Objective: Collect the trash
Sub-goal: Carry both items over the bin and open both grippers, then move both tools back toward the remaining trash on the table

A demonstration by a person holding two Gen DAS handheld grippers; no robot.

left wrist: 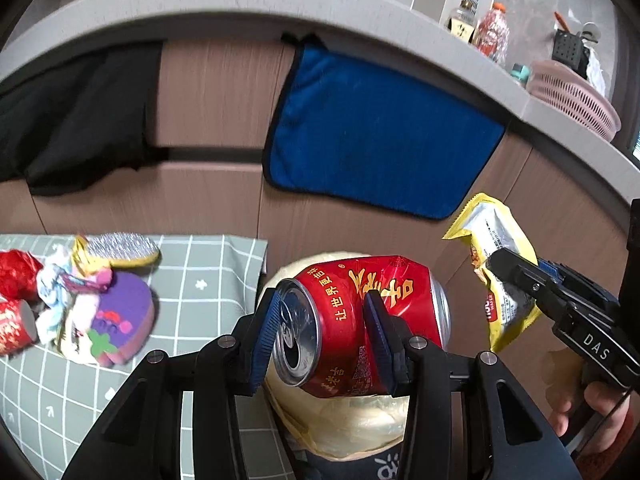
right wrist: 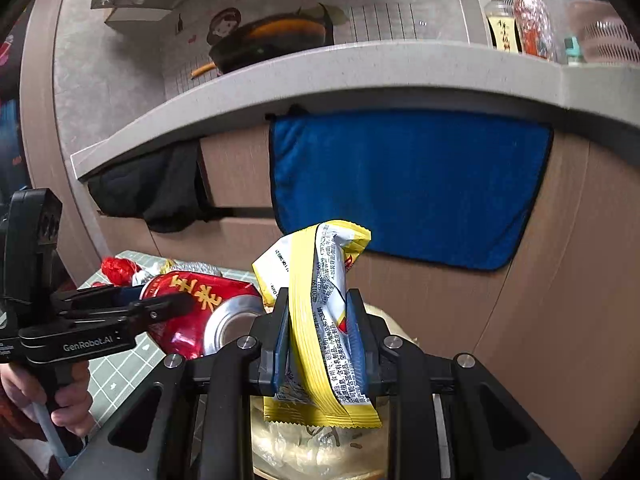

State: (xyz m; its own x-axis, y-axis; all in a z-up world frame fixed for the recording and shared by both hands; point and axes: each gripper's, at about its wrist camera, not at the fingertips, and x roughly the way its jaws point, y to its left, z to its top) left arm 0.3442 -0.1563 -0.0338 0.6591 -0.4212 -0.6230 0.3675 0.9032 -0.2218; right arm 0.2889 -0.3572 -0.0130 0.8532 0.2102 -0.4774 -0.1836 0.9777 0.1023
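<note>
My left gripper (left wrist: 322, 338) is shut on a dented red drink can (left wrist: 356, 320), held on its side just above a bin lined with a pale yellow bag (left wrist: 352, 420). My right gripper (right wrist: 320, 340) is shut on a crumpled yellow snack wrapper (right wrist: 324, 320), also above the bin's bag (right wrist: 288, 444). In the left wrist view the right gripper (left wrist: 496, 266) and its wrapper (left wrist: 492, 240) hang to the right of the can. In the right wrist view the left gripper (right wrist: 188, 300) and the can (right wrist: 200, 312) are at the left.
A green checked tablecloth (left wrist: 192, 280) at the left carries more trash: a red wrapper (left wrist: 16, 272), a second red can (left wrist: 12, 326), crumpled paper (left wrist: 56, 284) and a purple sponge (left wrist: 120, 316). A blue towel (left wrist: 380, 136) and black cloth (left wrist: 80, 120) hang from the counter (left wrist: 240, 4).
</note>
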